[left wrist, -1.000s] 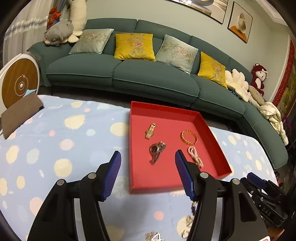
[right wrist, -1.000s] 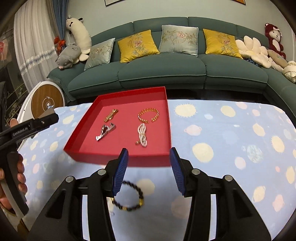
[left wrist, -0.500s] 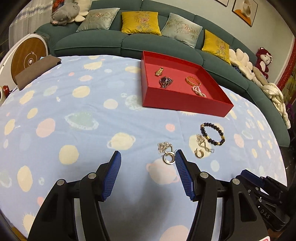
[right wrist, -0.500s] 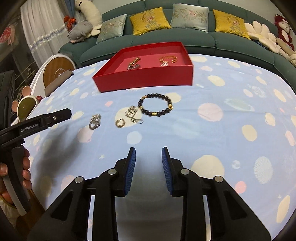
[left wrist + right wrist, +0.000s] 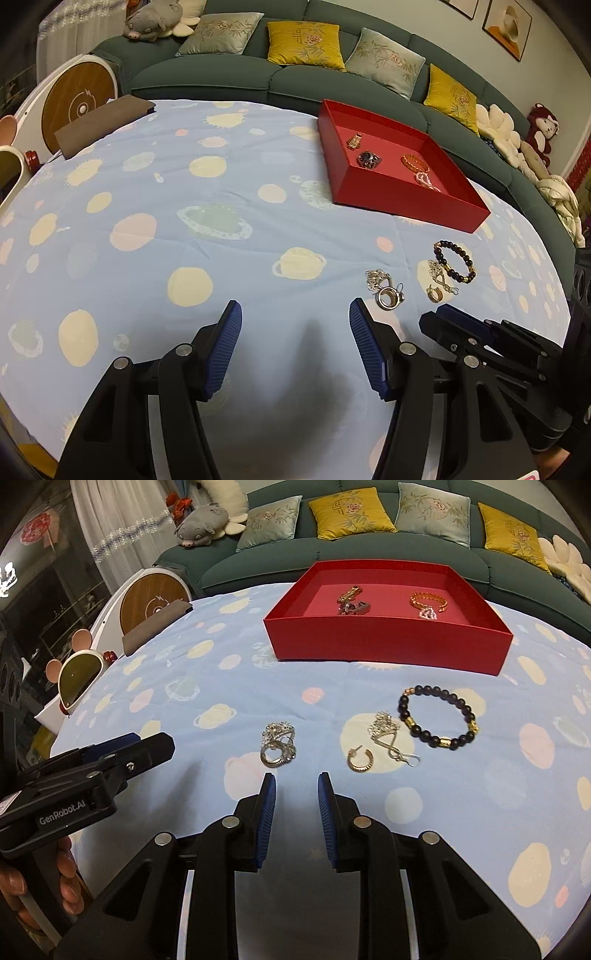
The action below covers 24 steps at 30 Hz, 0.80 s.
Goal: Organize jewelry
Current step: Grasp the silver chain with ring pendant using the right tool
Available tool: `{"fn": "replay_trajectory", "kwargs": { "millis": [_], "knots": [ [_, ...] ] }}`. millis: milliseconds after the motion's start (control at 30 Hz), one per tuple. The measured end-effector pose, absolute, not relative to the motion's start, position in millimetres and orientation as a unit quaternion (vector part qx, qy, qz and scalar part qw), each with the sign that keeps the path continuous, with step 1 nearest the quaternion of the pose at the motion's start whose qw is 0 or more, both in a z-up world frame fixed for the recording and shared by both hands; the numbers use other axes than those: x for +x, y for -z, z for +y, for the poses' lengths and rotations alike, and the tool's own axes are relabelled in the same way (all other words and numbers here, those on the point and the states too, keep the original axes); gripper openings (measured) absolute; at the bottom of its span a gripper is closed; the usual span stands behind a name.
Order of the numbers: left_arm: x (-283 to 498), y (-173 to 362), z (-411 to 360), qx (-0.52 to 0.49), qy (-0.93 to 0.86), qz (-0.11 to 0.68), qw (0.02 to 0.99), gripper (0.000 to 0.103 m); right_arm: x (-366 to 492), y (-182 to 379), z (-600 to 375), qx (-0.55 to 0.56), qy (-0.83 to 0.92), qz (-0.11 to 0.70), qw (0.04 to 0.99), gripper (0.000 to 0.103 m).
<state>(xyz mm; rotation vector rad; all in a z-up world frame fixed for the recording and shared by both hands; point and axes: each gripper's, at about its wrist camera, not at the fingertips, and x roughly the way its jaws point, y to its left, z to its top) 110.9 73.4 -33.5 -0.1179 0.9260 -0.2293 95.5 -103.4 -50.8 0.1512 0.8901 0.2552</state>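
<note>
Four pieces lay loose on the counter (image 5: 184, 709), on its planet-print cloth, short of the red tray (image 5: 388, 646): a silver ring cluster (image 5: 277, 746), a gold hoop earring (image 5: 361, 760), a silver chain pendant (image 5: 389, 734) and a dark bead bracelet (image 5: 437, 716). The bracelet sat nearest the tray but well clear of its front wall; the earring and pendant lay just beside each other.

Inside the tray, four pieces already placed: a gold watch-like piece (image 5: 349, 593), a dark metal piece (image 5: 354, 607), a gold chain bracelet (image 5: 428, 600), a pearl-like strand (image 5: 428, 613).

Change over the last second: both tools had pulled back from the tray toward the near edge of the counter, so the loose pieces came into view ahead of them. The right tool (image 5: 296, 779) had narrowed from wide to a small gap, holding nothing, its tips just short of the ring cluster and the earring. The left tool (image 5: 295, 314) stayed wide open and empty, with the ring cluster (image 5: 386, 290) just off its right finger.

My reading: roughly half sorted. The narrowed right tool suggested a small piece next, likely the earring or the ring. Both lie flat on cloth, so pinching fabric along with them looked a risk.
</note>
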Motion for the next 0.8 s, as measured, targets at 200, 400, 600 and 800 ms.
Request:
{"fn": "replay_trajectory", "kwargs": {
  "millis": [200, 400, 600, 800],
  "knots": [
    [115, 38, 87, -0.067, 0.105, 0.449, 0.885, 0.058, 116, 56, -96, 0.091, -0.123, 0.433, 0.889, 0.019],
    [116, 44, 90, -0.072, 0.11, 0.453, 0.882, 0.058, 121, 64, -94, 0.092, -0.121, 0.44, 0.885, 0.006],
    [116, 44, 87, -0.078, 0.118, 0.453, 0.88, 0.058, 103, 50, -101, 0.099, -0.122, 0.423, 0.893, 0.005],
    [111, 40, 78, -0.081, 0.135, 0.451, 0.879, 0.058, 79, 35, -116, 0.115, -0.125, 0.41, 0.896, 0.004]
  ]
}}
